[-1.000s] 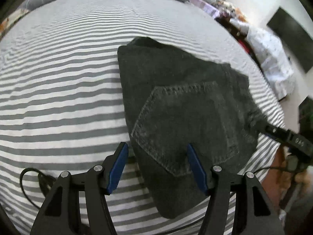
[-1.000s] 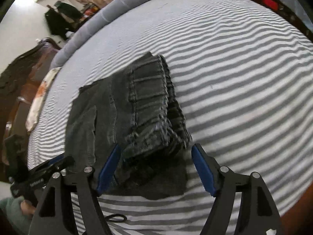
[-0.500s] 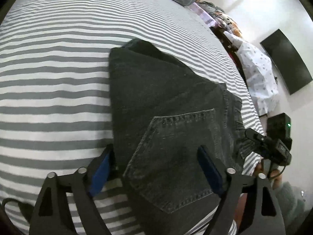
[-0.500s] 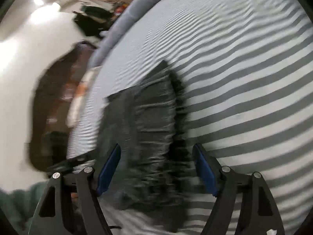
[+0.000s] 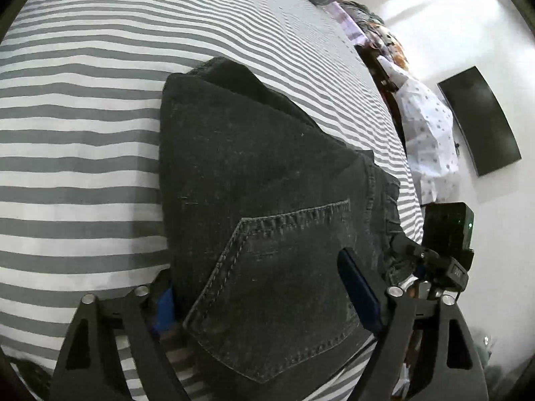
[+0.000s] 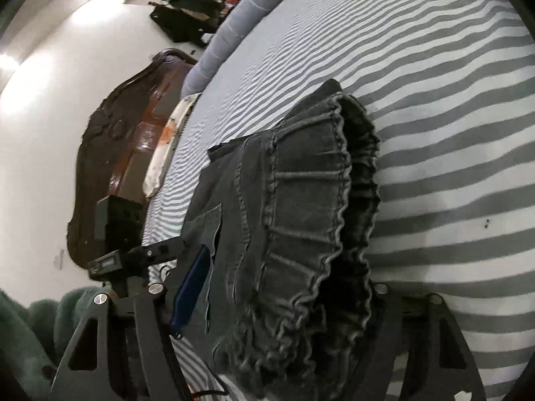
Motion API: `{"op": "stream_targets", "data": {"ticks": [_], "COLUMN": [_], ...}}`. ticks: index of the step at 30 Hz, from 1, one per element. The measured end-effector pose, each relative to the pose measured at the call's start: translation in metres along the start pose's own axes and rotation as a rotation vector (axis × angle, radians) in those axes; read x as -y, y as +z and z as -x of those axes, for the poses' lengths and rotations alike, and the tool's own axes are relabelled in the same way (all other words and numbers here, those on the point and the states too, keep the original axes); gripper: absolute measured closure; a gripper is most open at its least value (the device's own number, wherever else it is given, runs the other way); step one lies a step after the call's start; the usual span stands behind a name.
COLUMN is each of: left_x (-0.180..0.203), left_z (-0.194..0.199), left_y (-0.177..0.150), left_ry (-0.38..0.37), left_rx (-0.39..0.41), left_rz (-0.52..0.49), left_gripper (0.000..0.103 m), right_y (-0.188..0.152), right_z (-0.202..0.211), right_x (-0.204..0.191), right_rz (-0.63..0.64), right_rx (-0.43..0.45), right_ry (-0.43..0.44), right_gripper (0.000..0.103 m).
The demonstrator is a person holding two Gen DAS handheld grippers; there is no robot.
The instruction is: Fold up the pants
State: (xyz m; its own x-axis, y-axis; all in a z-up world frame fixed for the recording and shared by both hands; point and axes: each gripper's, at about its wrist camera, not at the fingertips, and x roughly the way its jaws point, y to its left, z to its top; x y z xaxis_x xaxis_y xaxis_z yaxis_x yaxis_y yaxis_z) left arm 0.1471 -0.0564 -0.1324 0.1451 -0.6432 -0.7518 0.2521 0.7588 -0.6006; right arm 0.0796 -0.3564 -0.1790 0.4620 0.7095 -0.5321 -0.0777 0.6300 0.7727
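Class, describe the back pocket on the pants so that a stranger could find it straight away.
Start at the grey-and-white striped bedsheet. On it lies one folded pair of dark charcoal denim pants. The five-sided patch pocket sits at their near end, outlined by paler double stitching, unlike the plain denim beyond.

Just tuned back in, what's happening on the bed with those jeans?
A person with a handheld gripper in each hand is working on dark denim pants, which lie folded into a compact stack on the striped bed sheet. The left gripper straddles the back-pocket end with its jaws open. The right gripper straddles the waistband end, also open. Neither has clamped the fabric.
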Motion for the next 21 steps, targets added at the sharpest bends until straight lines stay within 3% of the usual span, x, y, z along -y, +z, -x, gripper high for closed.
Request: {"op": "stream_targets", "data": {"ticks": [2,4,7,9,14,21], "left_x": [-0.003,-0.009,-0.002,0.009,0.013,-0.014], "left_z": [0.003,0.009,0.013,0.018,0.045,0.105], "left_y": [-0.004,-0.005,-0.007,-0.011,-0.016,-0.016], "left_ry": [0.062,0.034,0.071,0.101,0.080,0.082], "left_rx": [0.006,0.012,0.034,0.051,0.092,0.169], "left_rz": [-0.005,0.033,0.029,-0.012,-0.018,0.016], "left_gripper": [0.057,0.074,0.084,0.087,0.089,0.089], "right_y": [-0.003,-0.007,-0.010,-0.010,-0.009,0.001], "right_z": [0.001,0.005,0.005,0.008,0.014,-0.012], "right_x": [0.003,0.005,-0.017,-0.034,-0.072,-0.136], "right_rz": [-0.039,-0.094,-0.086,-0.101,-0.074,-0.014], "right_rx": [-0.004,0.010,0.038,0.065,0.064,0.051], "right_ry": [-0.048,-0.053,-0.121,-0.132,-0.164,-0.149], "right_gripper": [0.068,0.072,0.076,0.077,0.077,0.078]}}
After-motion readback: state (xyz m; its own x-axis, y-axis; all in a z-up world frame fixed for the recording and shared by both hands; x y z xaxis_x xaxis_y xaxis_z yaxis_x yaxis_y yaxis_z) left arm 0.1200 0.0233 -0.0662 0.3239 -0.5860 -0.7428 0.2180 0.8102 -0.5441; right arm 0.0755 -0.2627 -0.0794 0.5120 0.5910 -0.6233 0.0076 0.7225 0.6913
